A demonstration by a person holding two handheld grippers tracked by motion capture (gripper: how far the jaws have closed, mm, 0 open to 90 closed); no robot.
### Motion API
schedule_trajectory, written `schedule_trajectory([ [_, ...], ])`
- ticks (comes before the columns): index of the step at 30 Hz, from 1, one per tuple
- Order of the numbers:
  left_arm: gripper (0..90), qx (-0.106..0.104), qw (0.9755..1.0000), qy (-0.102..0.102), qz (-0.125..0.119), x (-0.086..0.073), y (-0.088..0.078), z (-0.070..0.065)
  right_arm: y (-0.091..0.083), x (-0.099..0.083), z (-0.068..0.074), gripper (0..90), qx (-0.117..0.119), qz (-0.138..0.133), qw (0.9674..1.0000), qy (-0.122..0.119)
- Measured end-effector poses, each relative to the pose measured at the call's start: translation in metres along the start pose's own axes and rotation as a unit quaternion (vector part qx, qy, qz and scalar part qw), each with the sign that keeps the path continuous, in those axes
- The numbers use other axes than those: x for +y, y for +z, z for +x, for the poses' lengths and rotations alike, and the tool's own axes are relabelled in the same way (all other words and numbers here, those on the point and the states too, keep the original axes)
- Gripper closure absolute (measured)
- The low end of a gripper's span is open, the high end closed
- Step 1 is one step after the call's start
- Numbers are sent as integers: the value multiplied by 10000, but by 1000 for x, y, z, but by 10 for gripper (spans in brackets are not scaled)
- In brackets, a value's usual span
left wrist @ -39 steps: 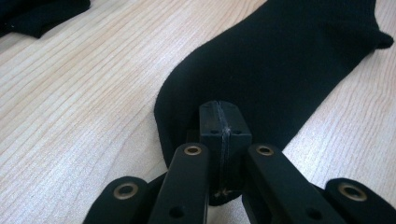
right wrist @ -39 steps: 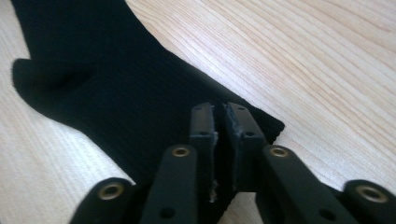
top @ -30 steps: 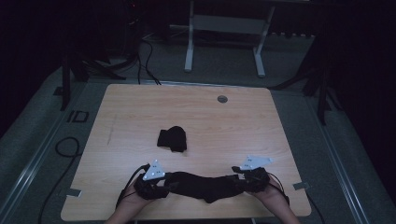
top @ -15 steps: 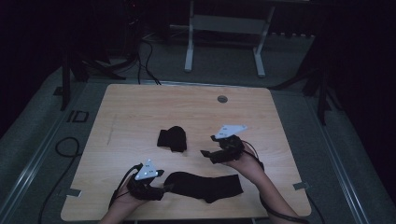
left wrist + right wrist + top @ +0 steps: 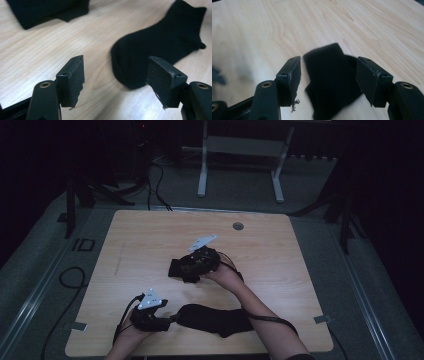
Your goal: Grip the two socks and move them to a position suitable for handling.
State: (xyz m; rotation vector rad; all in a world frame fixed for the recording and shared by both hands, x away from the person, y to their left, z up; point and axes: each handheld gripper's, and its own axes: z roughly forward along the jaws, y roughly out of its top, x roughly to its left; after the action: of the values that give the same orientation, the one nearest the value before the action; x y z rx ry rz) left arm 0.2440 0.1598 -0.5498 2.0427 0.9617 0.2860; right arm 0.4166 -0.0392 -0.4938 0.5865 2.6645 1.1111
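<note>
A black sock (image 5: 215, 319) lies flat along the front of the wooden table (image 5: 290, 270). My left gripper (image 5: 169, 321) is at its left end, and its jaws have just been opening. In the left gripper view the sock's end (image 5: 160, 47) lies just ahead of the left gripper (image 5: 115, 80), and neither pad touches it. A second black sock (image 5: 177, 268), folded, sits mid-table. My right gripper (image 5: 186, 270) hangs over it, its jaws having just been closing. In the right gripper view the folded sock (image 5: 332, 82) lies between the parted jaws of the right gripper (image 5: 328, 72), unpinched.
A round cable hole (image 5: 238, 226) sits near the table's far edge. Metal brackets (image 5: 75, 326) stick out at the front corners. A white desk frame (image 5: 202, 165) stands behind on the dark floor, with cables (image 5: 65, 275) to the left.
My right gripper has left the right end of the flat sock and travelled up and left to the folded sock. The left gripper stayed put and its jaws opened off the flat sock.
</note>
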Motion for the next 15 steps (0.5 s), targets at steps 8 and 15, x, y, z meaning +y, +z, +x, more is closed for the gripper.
schedule_trajectory([
  [8, 312, 149, 9999, -52, 30, -3, -2, 4, 58, -7, -8, 359, -227, 770, 9968, 48],
  [15, 312, 169, 9998, -109, 44, -3, 0, 5, 64, -16, -9, 602, -179, 832, 9963, 101],
])
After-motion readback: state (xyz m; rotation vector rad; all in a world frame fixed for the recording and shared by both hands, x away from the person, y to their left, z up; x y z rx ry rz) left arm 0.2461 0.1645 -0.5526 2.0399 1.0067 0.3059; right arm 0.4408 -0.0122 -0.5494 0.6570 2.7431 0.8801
